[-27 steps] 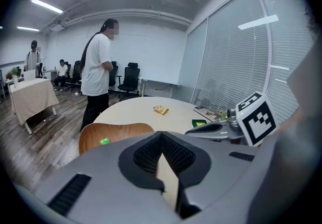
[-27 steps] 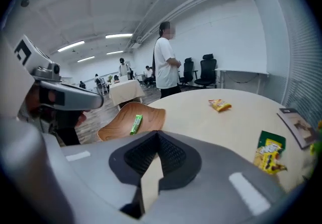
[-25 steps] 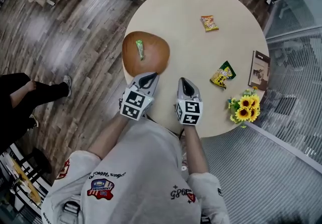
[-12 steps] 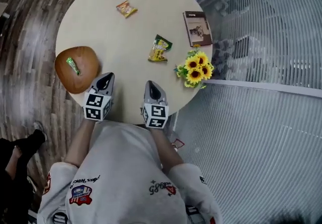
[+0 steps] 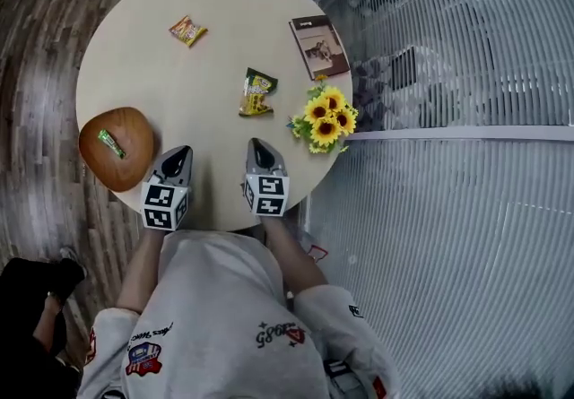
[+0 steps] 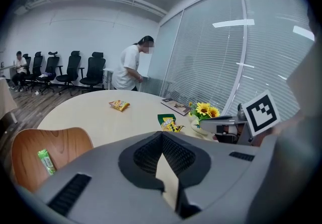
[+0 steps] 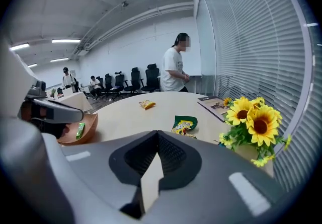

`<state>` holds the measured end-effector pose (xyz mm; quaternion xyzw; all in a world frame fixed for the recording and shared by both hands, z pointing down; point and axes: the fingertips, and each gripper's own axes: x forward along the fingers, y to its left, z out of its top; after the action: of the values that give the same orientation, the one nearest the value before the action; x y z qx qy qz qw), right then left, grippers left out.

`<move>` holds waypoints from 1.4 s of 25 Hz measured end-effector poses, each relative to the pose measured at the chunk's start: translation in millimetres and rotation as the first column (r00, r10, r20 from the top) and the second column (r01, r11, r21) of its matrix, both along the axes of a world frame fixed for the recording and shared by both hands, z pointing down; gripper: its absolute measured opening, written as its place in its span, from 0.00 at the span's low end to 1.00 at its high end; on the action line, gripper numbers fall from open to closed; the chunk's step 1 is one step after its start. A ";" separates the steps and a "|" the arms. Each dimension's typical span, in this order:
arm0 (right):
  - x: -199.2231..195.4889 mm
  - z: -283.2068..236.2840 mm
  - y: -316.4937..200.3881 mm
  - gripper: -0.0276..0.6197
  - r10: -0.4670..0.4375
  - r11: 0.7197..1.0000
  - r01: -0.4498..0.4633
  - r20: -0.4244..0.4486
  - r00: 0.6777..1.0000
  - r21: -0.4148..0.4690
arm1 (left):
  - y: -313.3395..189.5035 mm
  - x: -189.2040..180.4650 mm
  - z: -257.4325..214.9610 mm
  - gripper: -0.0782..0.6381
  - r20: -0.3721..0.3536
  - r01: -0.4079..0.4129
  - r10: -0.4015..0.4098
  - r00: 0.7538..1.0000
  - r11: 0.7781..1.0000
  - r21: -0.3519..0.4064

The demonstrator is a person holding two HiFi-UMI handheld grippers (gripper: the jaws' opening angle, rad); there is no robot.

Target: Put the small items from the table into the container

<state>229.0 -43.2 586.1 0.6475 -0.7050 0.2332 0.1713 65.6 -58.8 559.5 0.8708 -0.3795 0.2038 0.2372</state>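
Observation:
A wooden bowl (image 5: 134,169) sits at the round table's (image 5: 215,56) left edge with a green wrapped candy (image 5: 111,143) in it. An orange snack packet (image 5: 188,30) lies at the far side. A green-and-yellow packet (image 5: 257,92) lies mid-table, ahead of my right gripper (image 5: 256,145). My left gripper (image 5: 182,152) hovers just right of the bowl. Both are shut and empty above the near edge. In the left gripper view the bowl (image 6: 30,152) is low left, with both packets (image 6: 169,123) (image 6: 119,104) beyond the shut jaws. The right gripper view shows the green packet (image 7: 184,125) just ahead.
A vase of sunflowers (image 5: 325,119) stands at the table's right edge, close to my right gripper. A book (image 5: 319,34) lies behind it. A glass wall with blinds (image 5: 448,74) runs along the right. A person (image 6: 130,69) stands beyond the table, with office chairs (image 6: 75,69) behind.
My view has swung round the table: the bowl now lies left of my left gripper instead of straight ahead. Both grippers shifted along the near edge, still shut.

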 end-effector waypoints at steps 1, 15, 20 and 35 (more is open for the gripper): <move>4.2 2.1 -7.4 0.05 0.009 1.000 -0.009 -0.002 1.000 0.001 | -1.5 -1.3 -0.6 0.12 0.002 0.002 -0.002 1.000 1.000 0.003; 45.9 75.2 -102.1 0.45 0.057 0.986 -0.069 -0.079 0.995 -0.154 | 11.0 -32.4 14.9 0.12 0.059 0.027 -0.024 0.998 0.999 -0.047; 57.3 103.8 -129.8 0.61 0.085 0.967 -0.109 -0.111 0.990 -0.230 | 11.8 -48.4 21.4 0.12 0.075 0.054 -0.049 0.996 0.996 -0.067; 48.6 147.1 -118.6 0.46 0.085 0.908 -0.097 -0.048 0.995 -0.406 | 13.2 -64.2 28.6 0.12 0.088 0.063 -0.055 0.995 0.994 -0.089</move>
<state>277.5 -161.8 733.2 0.6330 -0.6071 0.3735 0.3019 1.5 -45.6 588.0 0.8378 -0.4052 0.2507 0.2664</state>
